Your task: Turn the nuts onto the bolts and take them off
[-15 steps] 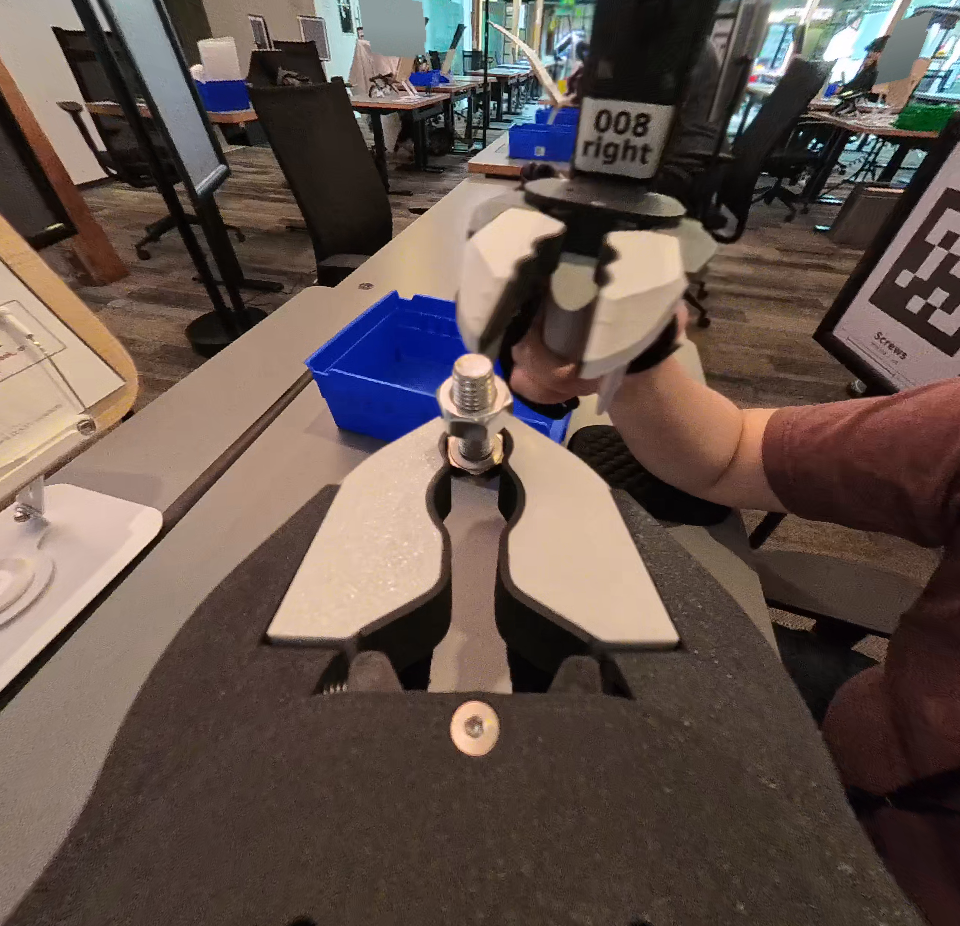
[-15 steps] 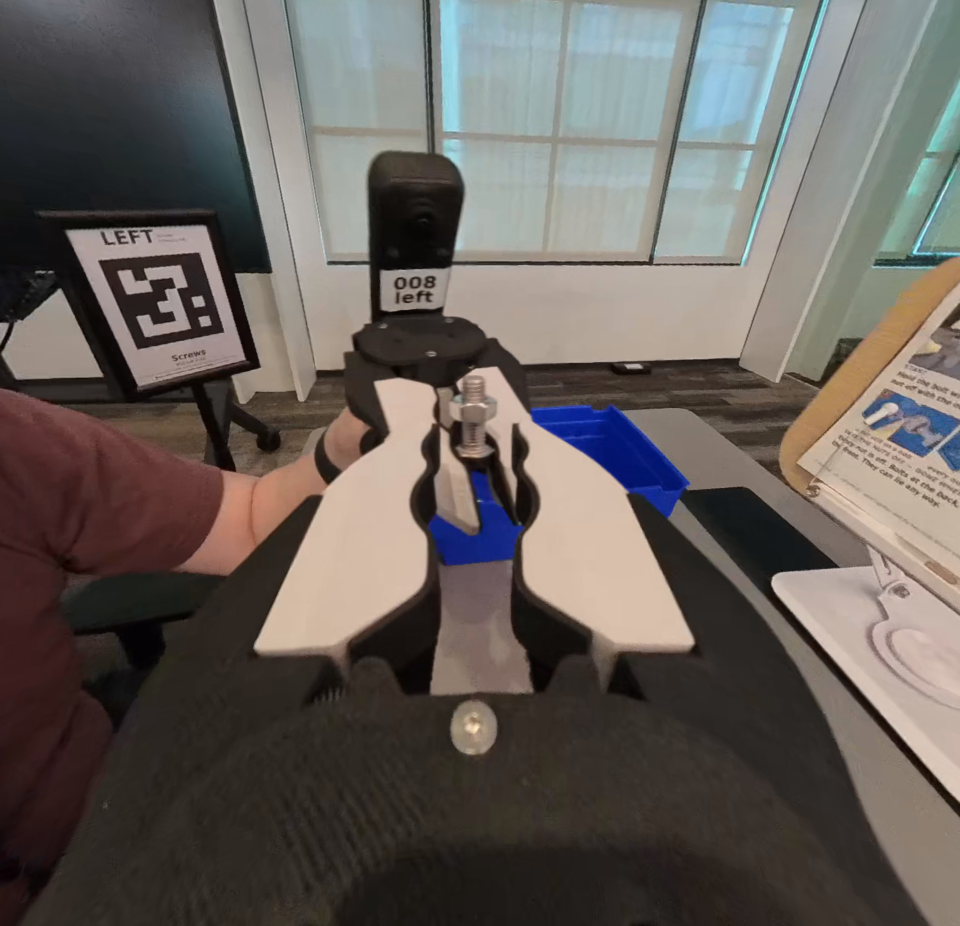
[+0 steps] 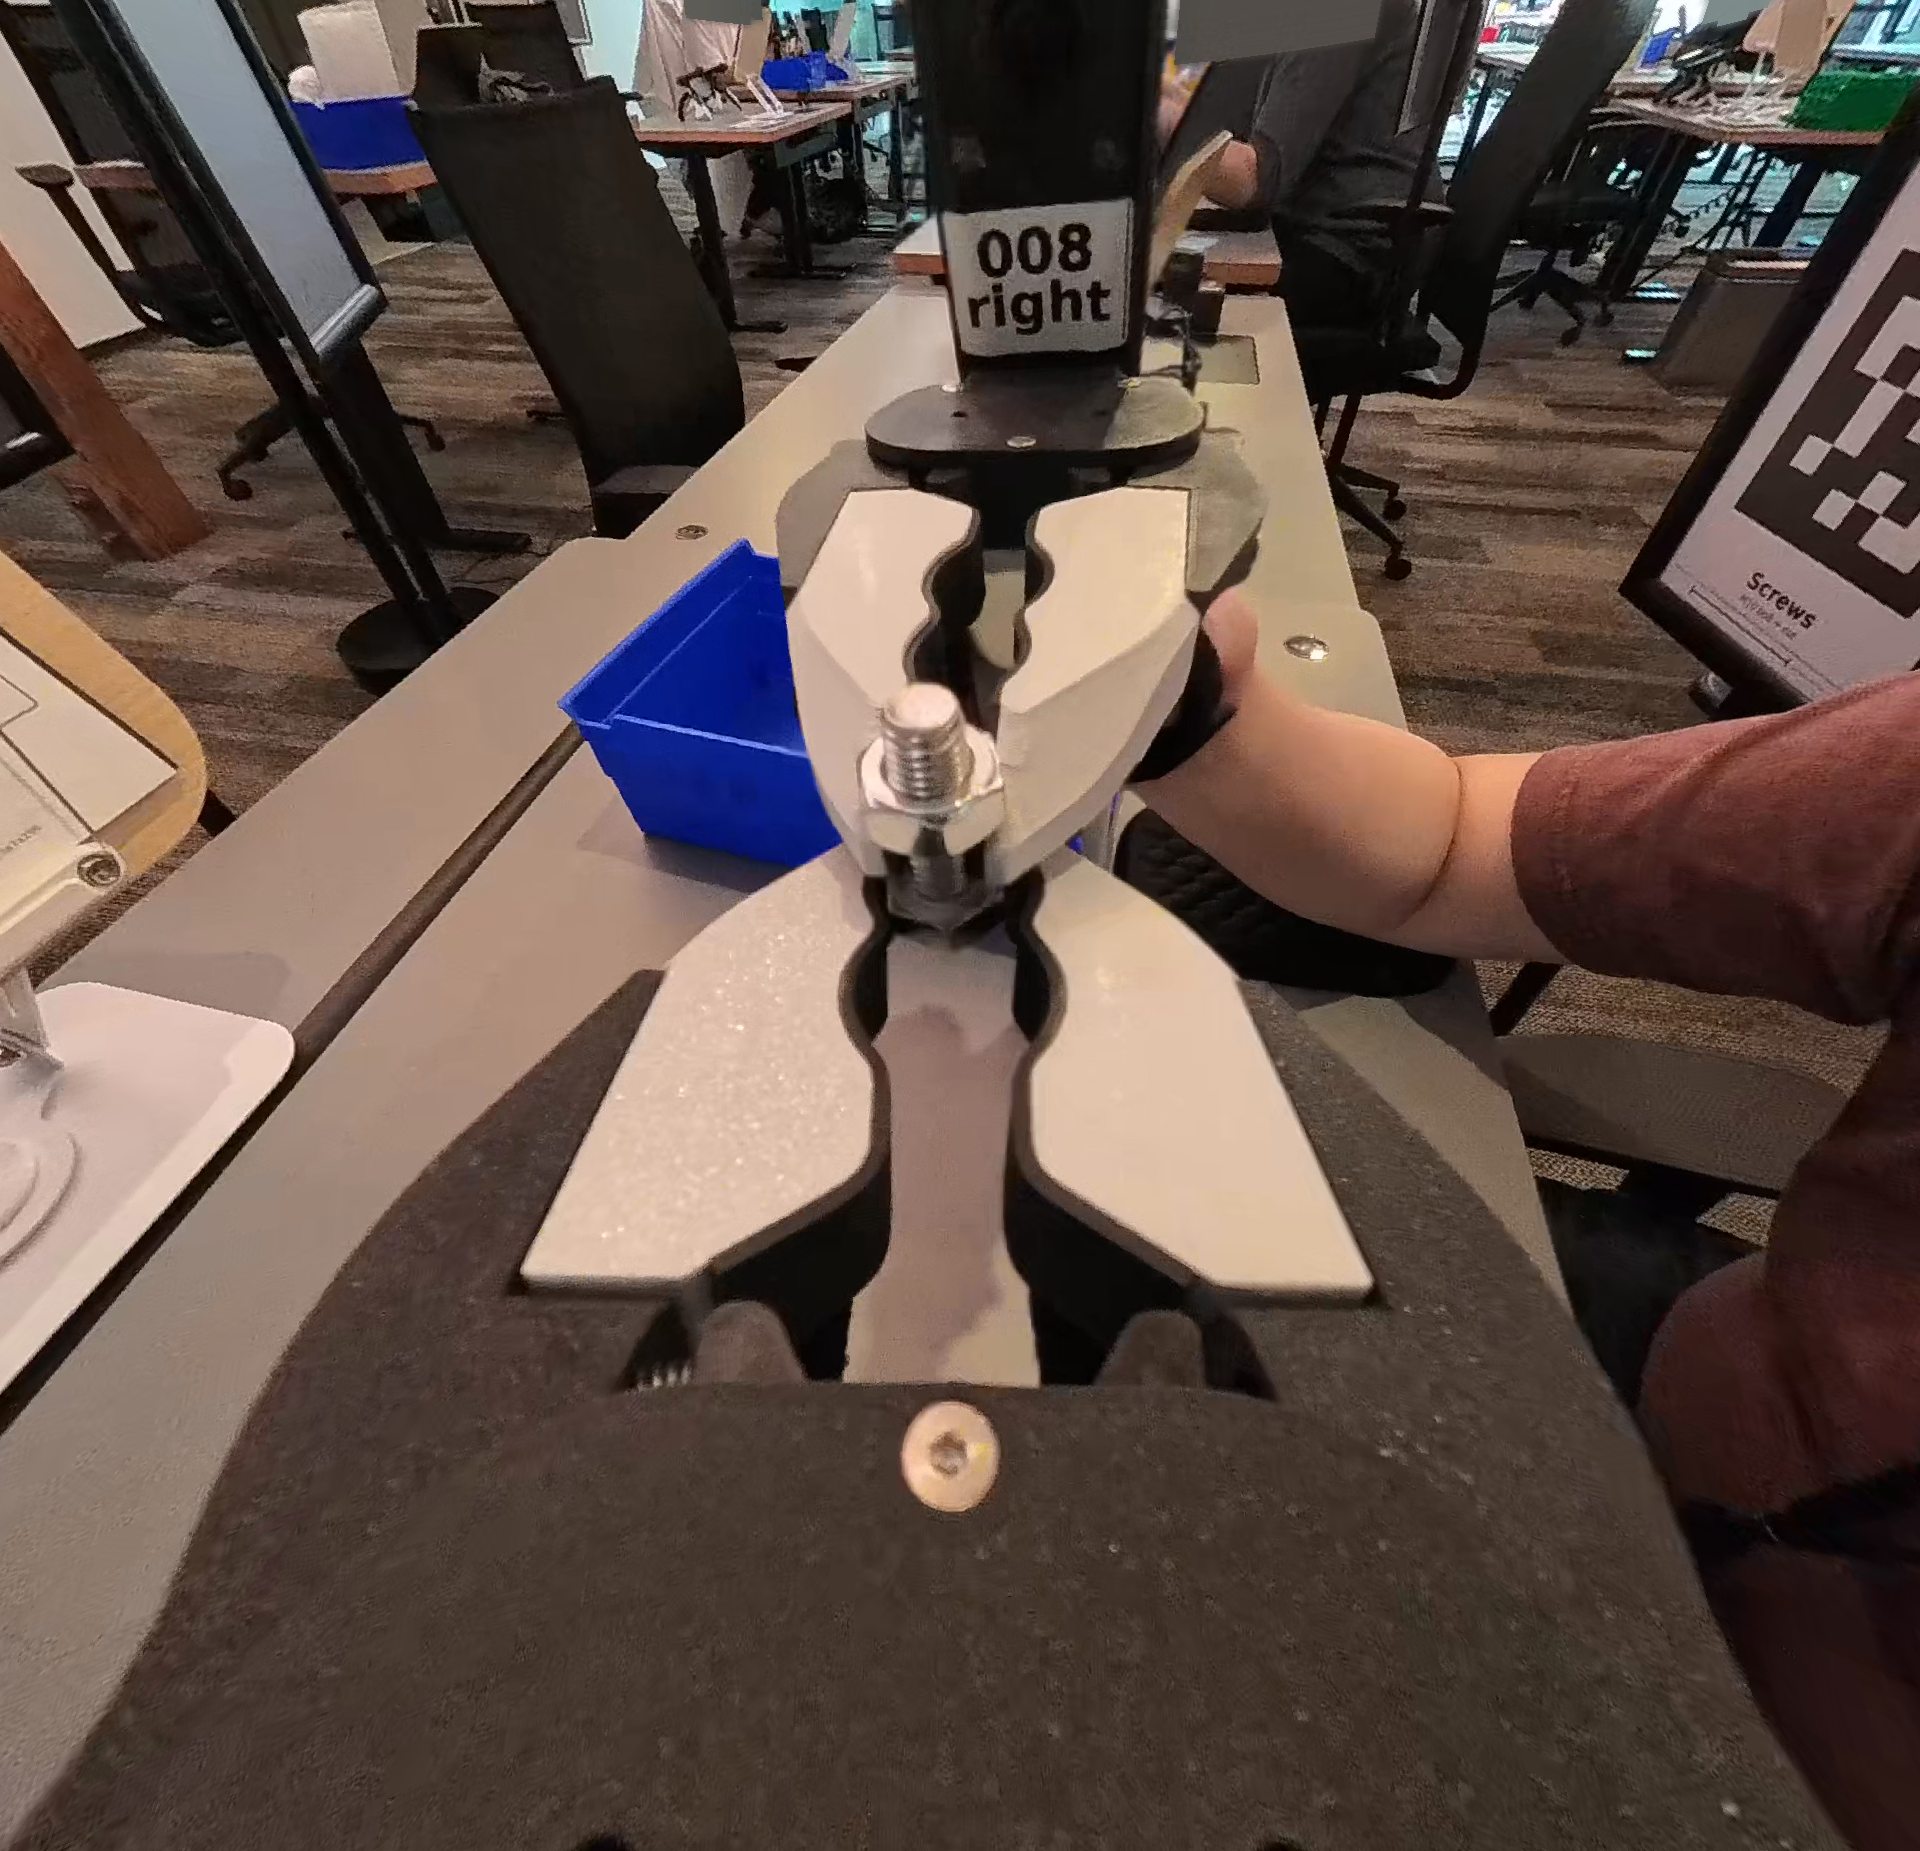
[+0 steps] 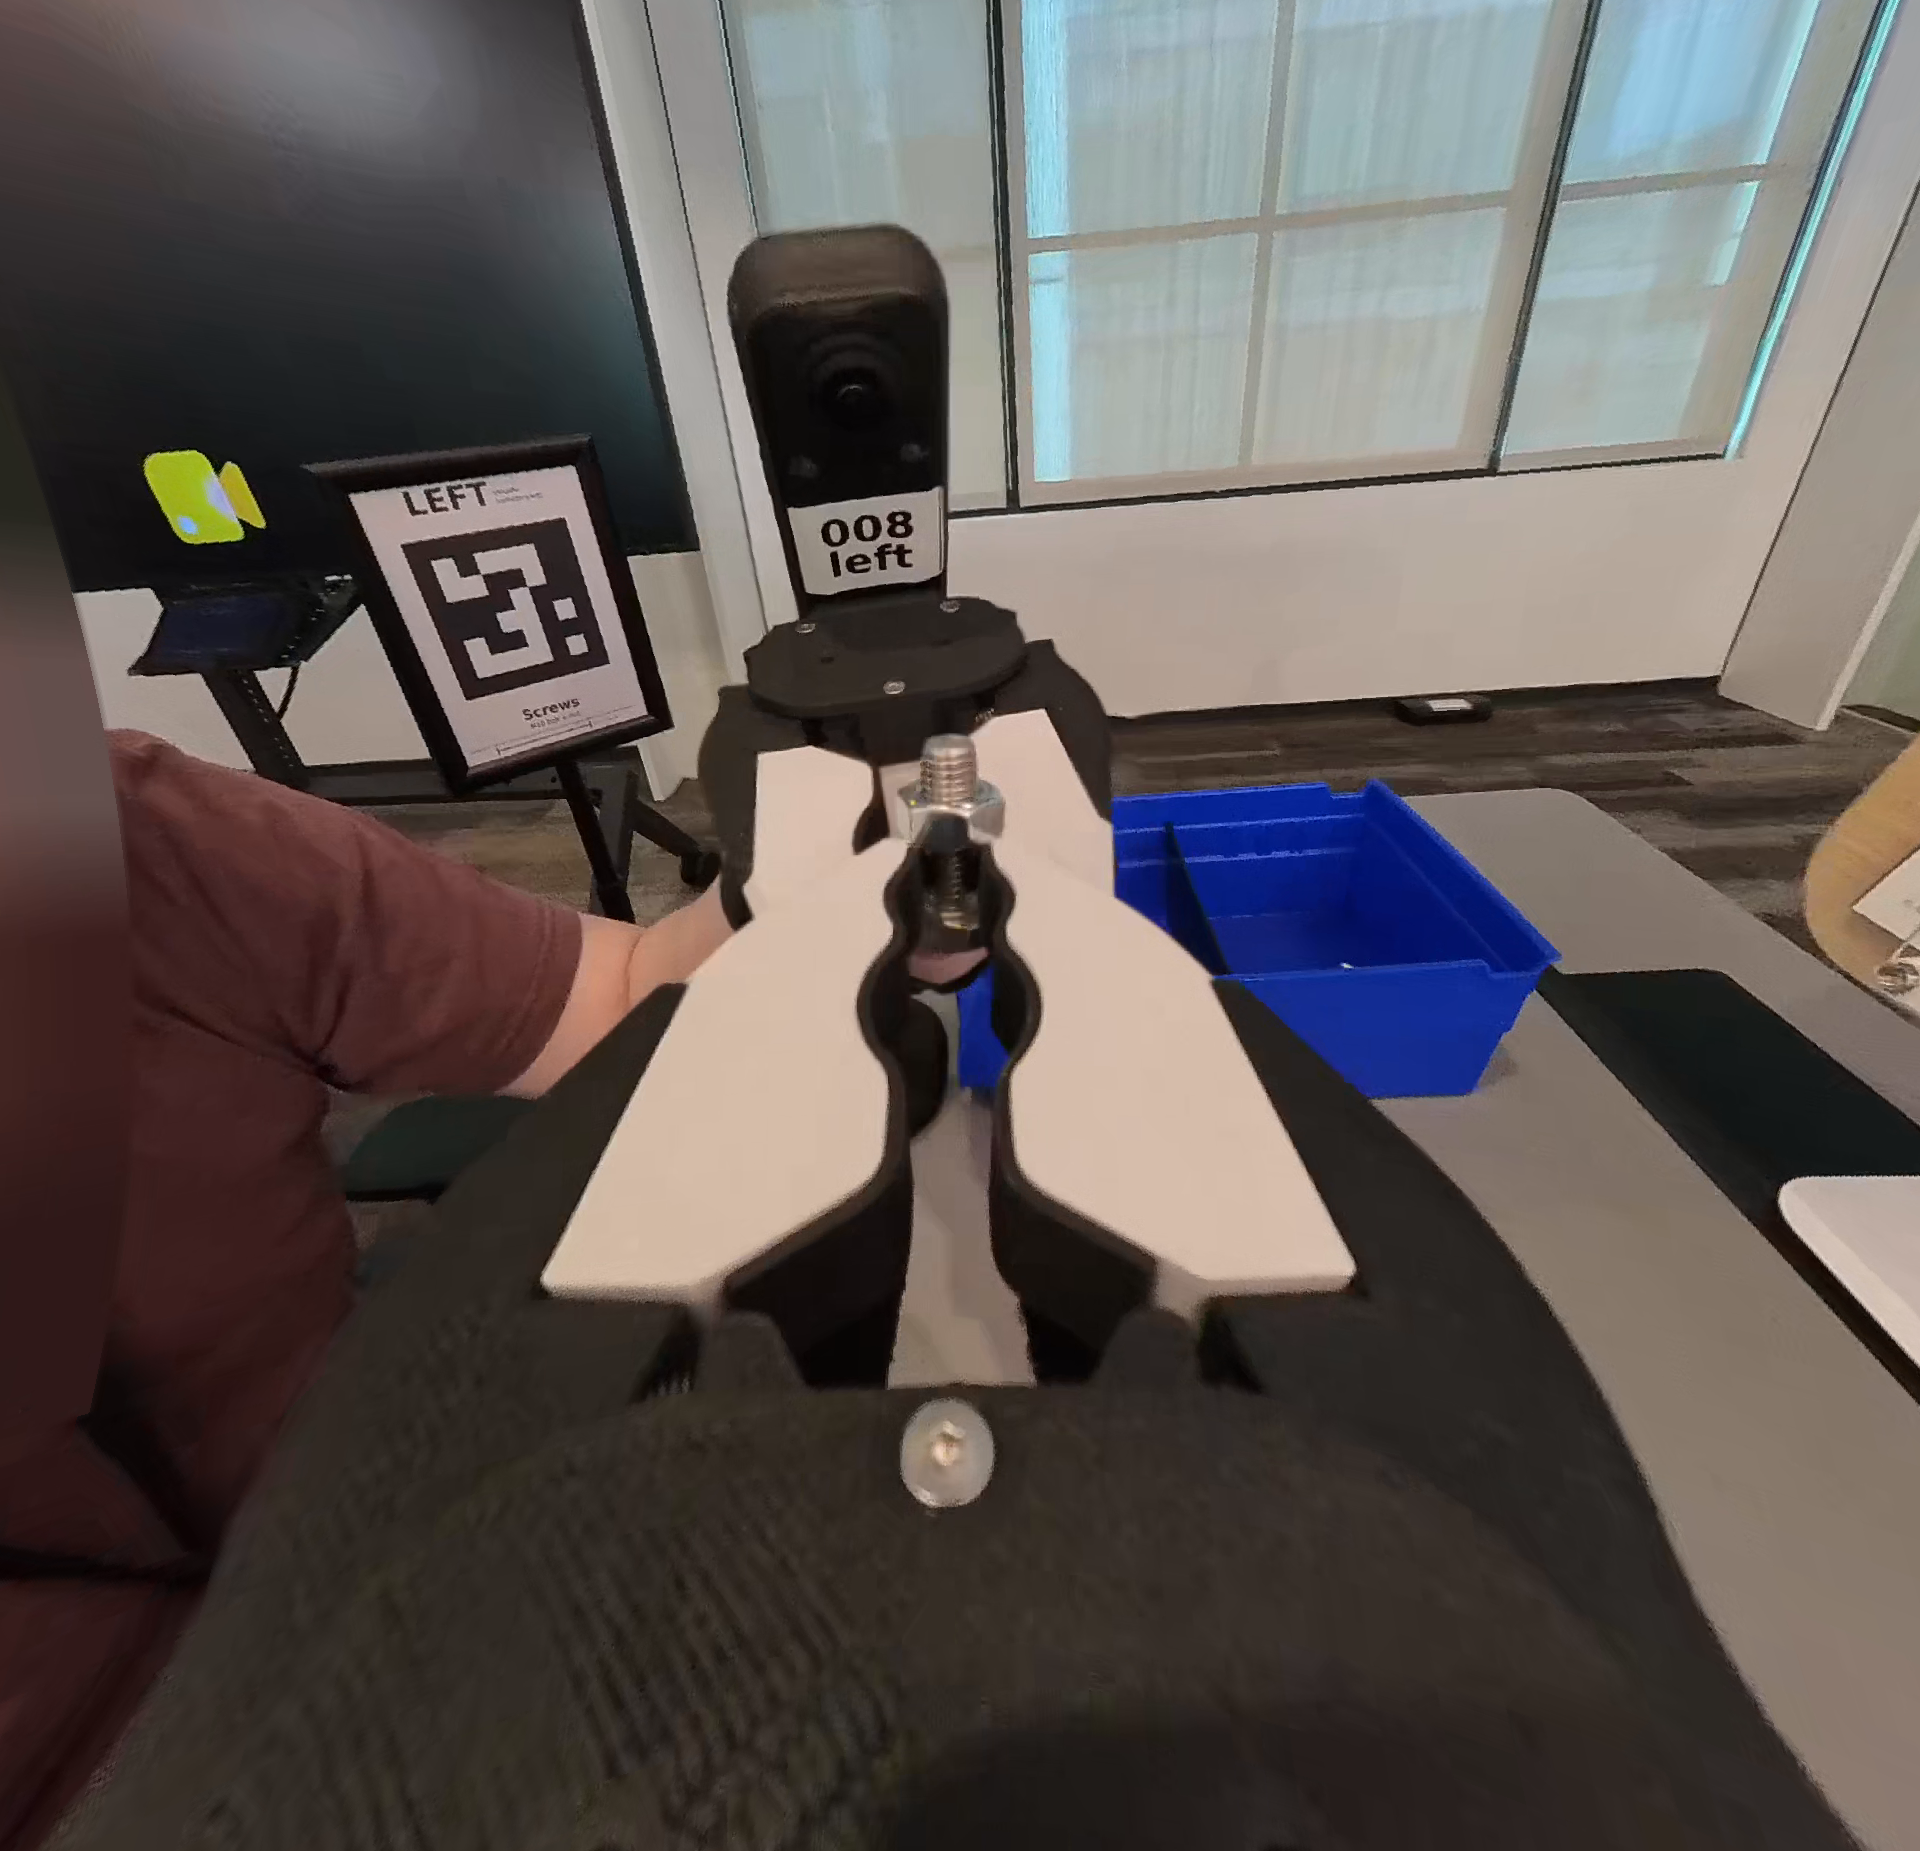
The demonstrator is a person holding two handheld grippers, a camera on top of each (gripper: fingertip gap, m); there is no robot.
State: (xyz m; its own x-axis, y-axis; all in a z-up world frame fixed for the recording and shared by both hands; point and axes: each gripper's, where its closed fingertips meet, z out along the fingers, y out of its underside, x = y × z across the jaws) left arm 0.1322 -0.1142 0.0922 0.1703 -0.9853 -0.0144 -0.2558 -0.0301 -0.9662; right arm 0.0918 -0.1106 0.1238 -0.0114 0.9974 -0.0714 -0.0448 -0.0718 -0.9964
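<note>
A steel bolt [image 3: 920,731] stands upright with a hex nut [image 3: 928,802] threaded on, a little below its top. My left gripper [image 3: 940,902] is shut on the bolt's lower end, under the nut. My right gripper [image 4: 945,854] faces it from the other side, and its tips close on the nut [image 4: 948,814]. In the left wrist view the right gripper's fingers [image 3: 1091,658] reach down to the nut from behind. In the right wrist view the left gripper's fingers [image 4: 805,814] show behind the bolt [image 4: 945,765]. Both are held above the grey table [image 3: 416,970].
A blue bin [image 3: 696,752] stands on the table just behind the grippers; it shows at the right in the right wrist view [image 4: 1351,928]. A black mat [image 4: 1714,1074] and a stand with an instruction sheet [image 3: 62,762] lie alongside. A framed marker sign [image 4: 509,606] stands off the table. My hands' fingertips stand some 4 cm from each other.
The right gripper has come down from above and behind the bolt, and its tips now sit at the nut. The left gripper still holds the bolt upright.
</note>
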